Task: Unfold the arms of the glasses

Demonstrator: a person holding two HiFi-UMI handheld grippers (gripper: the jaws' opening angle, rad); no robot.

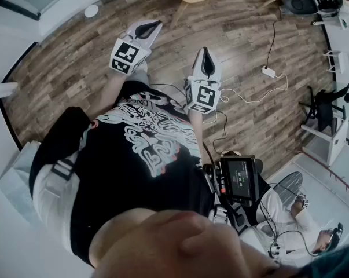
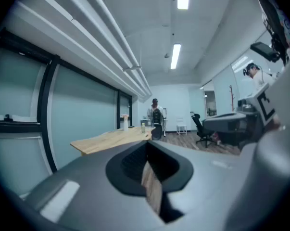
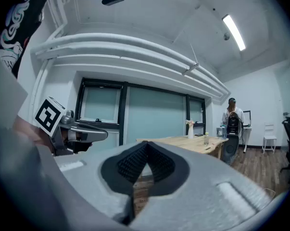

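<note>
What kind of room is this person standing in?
Probably an office or lab workspace: there is a long wooden table, a black office chair, glass partition walls and strip ceiling lights.

Glasses: not visible in head view or either tool view.

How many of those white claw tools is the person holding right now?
2: the left gripper at the head view's upper left, the right gripper beside it, nearer the middle. Both are shut and empty.
</note>
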